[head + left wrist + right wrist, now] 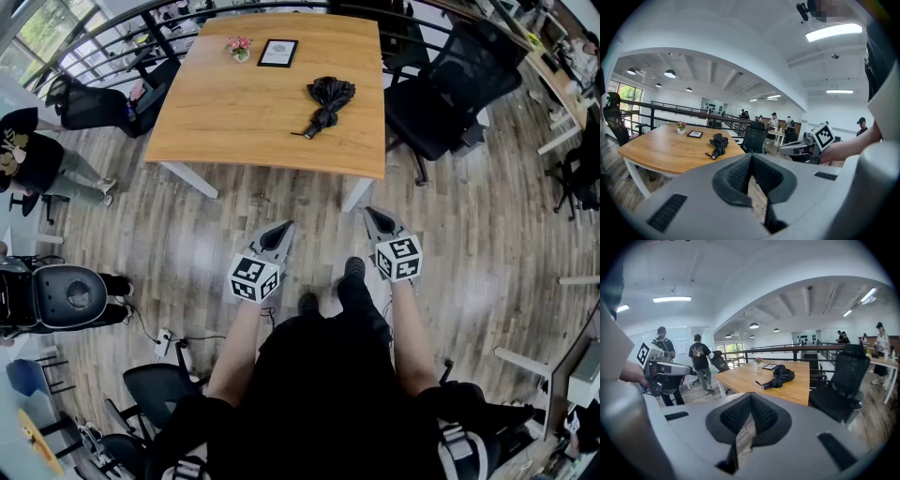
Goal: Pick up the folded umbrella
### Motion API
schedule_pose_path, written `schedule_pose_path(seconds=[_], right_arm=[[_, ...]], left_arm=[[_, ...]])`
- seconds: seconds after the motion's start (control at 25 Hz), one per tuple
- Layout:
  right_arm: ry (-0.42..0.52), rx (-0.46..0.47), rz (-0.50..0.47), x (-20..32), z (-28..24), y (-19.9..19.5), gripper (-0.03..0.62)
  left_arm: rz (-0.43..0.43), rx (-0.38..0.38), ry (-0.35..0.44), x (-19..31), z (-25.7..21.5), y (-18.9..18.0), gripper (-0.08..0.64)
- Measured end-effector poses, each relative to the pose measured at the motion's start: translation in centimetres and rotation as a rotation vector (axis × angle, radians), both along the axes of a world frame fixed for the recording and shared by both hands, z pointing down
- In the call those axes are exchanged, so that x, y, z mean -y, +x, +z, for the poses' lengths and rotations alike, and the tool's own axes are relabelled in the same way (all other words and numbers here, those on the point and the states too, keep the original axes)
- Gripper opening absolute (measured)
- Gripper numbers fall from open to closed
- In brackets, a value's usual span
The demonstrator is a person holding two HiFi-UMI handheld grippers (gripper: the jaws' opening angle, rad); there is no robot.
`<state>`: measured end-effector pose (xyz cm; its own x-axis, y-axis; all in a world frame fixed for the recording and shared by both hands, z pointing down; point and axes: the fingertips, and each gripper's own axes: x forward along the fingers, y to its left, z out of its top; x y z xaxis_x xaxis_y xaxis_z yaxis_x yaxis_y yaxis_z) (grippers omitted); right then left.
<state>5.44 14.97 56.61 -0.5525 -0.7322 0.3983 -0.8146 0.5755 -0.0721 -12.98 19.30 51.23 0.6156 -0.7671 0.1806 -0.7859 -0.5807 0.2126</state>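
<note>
two grippers are held low in front of the person (328,394), over the wood floor (234,216) and well short of the bench (216,131). the left gripper (283,229) has its jaws pressed together with nothing between them. the right gripper (373,216) is the same, closed and empty. both point ahead toward the bench and a little down. that reads as a carrying pose for walking up rather than a reach. the umbrella is too far to take from here, and the jaws will have to part before either can grip it.

on the bench, from left to right, a small flower pot (239,47) and a picture frame (278,52) stand near the far edge. the folded umbrella (326,101) lies alone toward the right side, about midway between the far and near edges and apart from both. it lies flat with bare wood all round it, so either gripper could come at it; the right one looks better lined up.

its long axis runs on a slant. the bunched black fabric is at the far right end, and the narrow end points near and left, toward the person. a black chair (450,89) stands just right of the bench.
</note>
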Motion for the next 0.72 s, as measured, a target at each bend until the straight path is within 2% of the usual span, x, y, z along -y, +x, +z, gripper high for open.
schedule_pose_path(seconds=[0.16,0.56,0.72], right_arm=[[0.022,-0.018,-0.019,-1.6,-1.5,-1.5,0.008],[0.045,-0.045,-0.018,-3.3,-2.3,-4.5,0.008],[0.054,-0.053,-0.014,-3.5,-2.6,-4.6,0.008]], left_arm=[[-0.004,-0.025,0.006,-1.6,-0.9,-1.7,0.018],[0.067,-0.112,0.039,-3.8,-2.8,-4.0,0.018],[0.083,-0.101,0.051,-3.7,-3.2,-4.0,0.018]])
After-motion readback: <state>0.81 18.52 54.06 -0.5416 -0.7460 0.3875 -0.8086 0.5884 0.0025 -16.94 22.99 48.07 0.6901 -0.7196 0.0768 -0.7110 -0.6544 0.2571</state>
